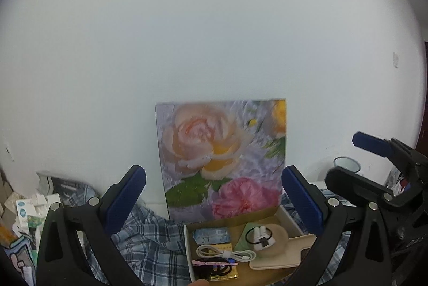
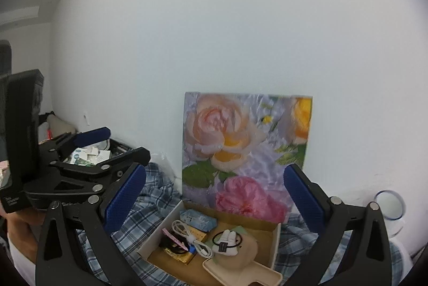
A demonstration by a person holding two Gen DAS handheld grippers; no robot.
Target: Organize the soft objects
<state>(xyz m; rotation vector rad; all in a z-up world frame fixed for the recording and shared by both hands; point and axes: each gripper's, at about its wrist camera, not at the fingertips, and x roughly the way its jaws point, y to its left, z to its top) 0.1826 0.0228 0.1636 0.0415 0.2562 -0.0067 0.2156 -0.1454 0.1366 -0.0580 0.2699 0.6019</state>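
Soft objects were seen gathered in an open cardboard box [image 2: 275, 240] resting on a plaid cloth [image 2: 152, 195], in front of a flower picture [image 2: 240, 147] leaned on the wall. A coiled white cable [image 2: 191, 235], a black hair tie [image 2: 227, 239] around a white plush piece, and a pink clip [image 2: 174, 237] were packed close together. The left gripper [image 1: 214, 203] and the right gripper [image 2: 214, 201] were both held wide open above the box, with nothing gripped. Trouble was judged likely if a pad snagged the cable loop, since neighbouring items could be dragged out, or if the light box were pushed across the cloth. The cable's long axis was seen running from the box's far left toward its near right in the right wrist view, plug end nearest.
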